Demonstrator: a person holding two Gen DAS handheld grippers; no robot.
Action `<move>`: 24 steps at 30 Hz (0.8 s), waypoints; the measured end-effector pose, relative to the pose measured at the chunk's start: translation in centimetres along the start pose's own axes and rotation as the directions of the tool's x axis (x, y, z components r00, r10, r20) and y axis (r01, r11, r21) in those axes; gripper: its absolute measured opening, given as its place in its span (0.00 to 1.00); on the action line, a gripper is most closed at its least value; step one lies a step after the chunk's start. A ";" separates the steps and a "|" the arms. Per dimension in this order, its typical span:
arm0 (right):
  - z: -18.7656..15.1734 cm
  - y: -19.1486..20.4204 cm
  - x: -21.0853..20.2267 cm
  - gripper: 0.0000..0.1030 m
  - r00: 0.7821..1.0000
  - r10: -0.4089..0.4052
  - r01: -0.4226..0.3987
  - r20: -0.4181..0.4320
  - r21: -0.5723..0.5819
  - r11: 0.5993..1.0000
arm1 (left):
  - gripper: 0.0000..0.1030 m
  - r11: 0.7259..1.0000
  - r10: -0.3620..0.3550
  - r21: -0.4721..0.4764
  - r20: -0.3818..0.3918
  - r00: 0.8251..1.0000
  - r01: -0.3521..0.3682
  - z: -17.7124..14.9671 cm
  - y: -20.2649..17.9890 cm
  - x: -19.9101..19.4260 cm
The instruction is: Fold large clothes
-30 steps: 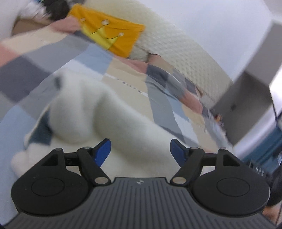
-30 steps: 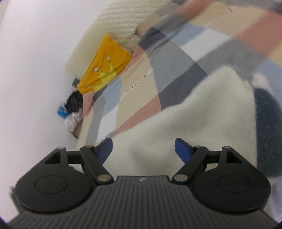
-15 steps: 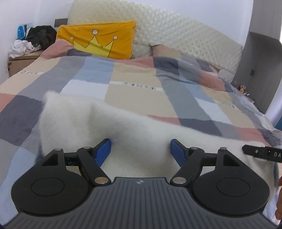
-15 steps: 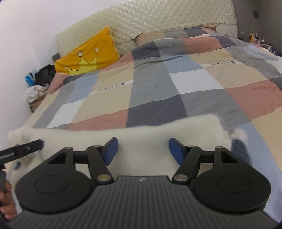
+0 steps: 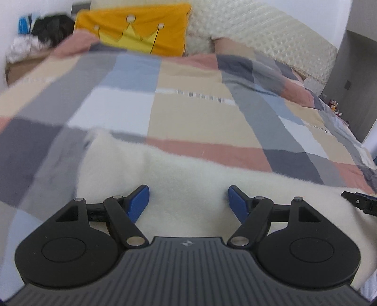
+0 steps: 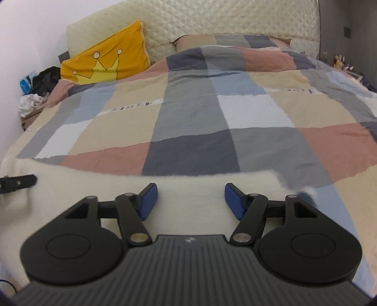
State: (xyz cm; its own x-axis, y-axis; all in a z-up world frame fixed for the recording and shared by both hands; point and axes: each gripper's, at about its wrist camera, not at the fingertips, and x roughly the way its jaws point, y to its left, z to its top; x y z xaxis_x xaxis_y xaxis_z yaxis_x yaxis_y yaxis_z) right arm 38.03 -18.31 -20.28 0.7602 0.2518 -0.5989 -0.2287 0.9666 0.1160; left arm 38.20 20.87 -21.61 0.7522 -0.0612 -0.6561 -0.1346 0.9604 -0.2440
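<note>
White fleecy garment (image 5: 193,174) spread across the near end of the bed (image 5: 188,113), on top of the checked quilt (image 6: 212,122), far edge running roughly parallel to the foot of the bed. In the left wrist view, garment's left end blurred, reaching toward the bed's left side; in the right wrist view, right end of the garment (image 6: 193,186) stopping short of the bed's right side, with a small dark blue patch (image 6: 306,195) at that corner.

Left tool (image 5: 188,202) over the garment near the foot of the bed, blue fingertips (image 5: 139,201) well apart, fleece lying under and between them, no pad seen pressing on it. Right tool (image 6: 189,200) likewise above the garment close to its far edge, blue fingertips (image 6: 147,199) apart with fleece under the gap and no clamp visible; jaws just been closing a little, nothing pinched. Tip of the right tool's finger showing at the right margin of the left wrist view (image 5: 358,202), and a tip of the left tool at the left margin of the right wrist view (image 6: 16,182), so both side by side over the same cloth.

Orange crown pillow (image 6: 106,58) against the quilted headboard (image 6: 212,21) at the head of the bed, well apart from the garment. Heap of dark and white clothes (image 6: 37,89) beside the bed's far left corner.
</note>
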 end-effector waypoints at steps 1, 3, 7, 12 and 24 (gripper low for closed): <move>0.0 -0.1 0.3 0.63 1.000 0.002 -0.002 -0.007 0.005 1.000 | 0.76 1.000 -0.013 -0.024 -0.017 1.000 0.013 0.0 0.6 0.5; -0.3 -0.5 1.1 0.63 1.000 0.011 -0.010 -0.028 0.035 0.999 | 0.76 0.997 -0.038 -0.065 -0.040 0.998 0.035 0.0 1.7 1.3; -1.2 -1.4 2.8 0.63 0.998 0.036 -0.031 -0.054 0.082 0.996 | 0.76 0.994 -0.064 -0.097 -0.063 0.996 0.057 -0.4 2.5 2.7; -1.5 -1.3 2.8 0.63 0.998 0.034 -0.029 -0.048 0.089 0.996 | 0.76 0.995 -0.063 -0.086 -0.055 0.997 0.058 -0.5 2.2 2.5; -1.5 -0.6 -2.4 0.65 0.996 0.075 -0.081 0.045 0.156 0.984 | 0.75 0.994 -0.076 -0.081 0.023 0.997 0.078 -2.5 -0.2 -3.7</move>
State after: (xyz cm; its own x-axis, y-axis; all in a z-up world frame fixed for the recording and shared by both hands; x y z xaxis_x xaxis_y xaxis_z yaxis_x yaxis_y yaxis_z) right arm 35.40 -19.54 -20.08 0.7677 0.3255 -0.5520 -0.1920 0.9387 0.2865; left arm 33.87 20.21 -20.90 0.7752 -0.1277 -0.6187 -0.1278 0.9274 -0.3515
